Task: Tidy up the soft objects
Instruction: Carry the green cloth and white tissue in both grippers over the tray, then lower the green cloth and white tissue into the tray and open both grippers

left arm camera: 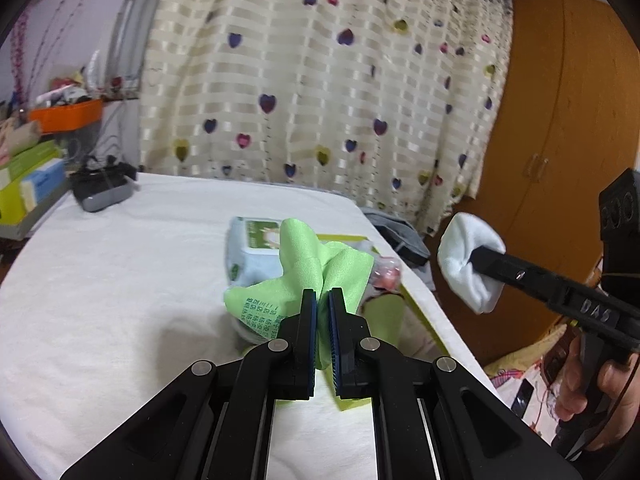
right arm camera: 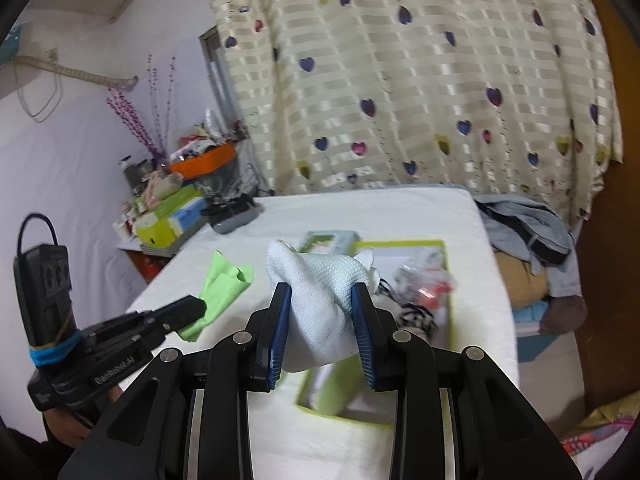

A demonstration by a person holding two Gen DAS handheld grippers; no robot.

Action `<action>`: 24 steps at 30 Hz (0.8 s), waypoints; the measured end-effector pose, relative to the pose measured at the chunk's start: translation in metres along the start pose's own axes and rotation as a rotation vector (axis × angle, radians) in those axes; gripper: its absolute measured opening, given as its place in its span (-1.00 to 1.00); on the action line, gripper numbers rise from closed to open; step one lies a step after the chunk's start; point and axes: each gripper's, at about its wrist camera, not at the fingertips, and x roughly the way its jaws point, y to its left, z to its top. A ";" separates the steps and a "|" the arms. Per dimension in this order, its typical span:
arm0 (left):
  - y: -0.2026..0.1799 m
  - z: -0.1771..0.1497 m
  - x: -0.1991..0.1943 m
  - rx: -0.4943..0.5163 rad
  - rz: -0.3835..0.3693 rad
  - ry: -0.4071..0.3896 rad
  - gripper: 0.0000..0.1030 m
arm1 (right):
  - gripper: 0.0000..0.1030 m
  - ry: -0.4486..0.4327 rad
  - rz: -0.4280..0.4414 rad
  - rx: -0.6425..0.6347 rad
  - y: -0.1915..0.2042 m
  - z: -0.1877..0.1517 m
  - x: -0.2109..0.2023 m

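Currently: left gripper (left arm camera: pixel 323 300) fingers pinching green cloth (left arm camera: pixel 304 268), bunched above counter (left arm camera: pixel 120 280) | right gripper (right arm camera: pixel 322 296) fingers clamping white sock (right arm camera: pixel 320 300) over green tray (right arm camera: pixel 448 320) | both light, limp, probably slip-prone; grip gathered folds.

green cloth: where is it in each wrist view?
Left wrist: green cloth at centre, pinched in the left hand-held gripper, above the white tabletop.
Right wrist: green cloth left of centre, held by that gripper entering from the left.
Shared landmark: heart-print curtain behind the table.
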 end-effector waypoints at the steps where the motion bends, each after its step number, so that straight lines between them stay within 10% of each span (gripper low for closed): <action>1: -0.003 -0.001 0.003 0.004 -0.006 0.006 -0.89 | -0.38 0.008 -0.008 0.004 -0.004 -0.003 0.002; 24: -0.030 -0.029 0.055 0.024 -0.099 0.147 -0.89 | -0.38 0.200 -0.087 -0.022 -0.041 -0.073 0.064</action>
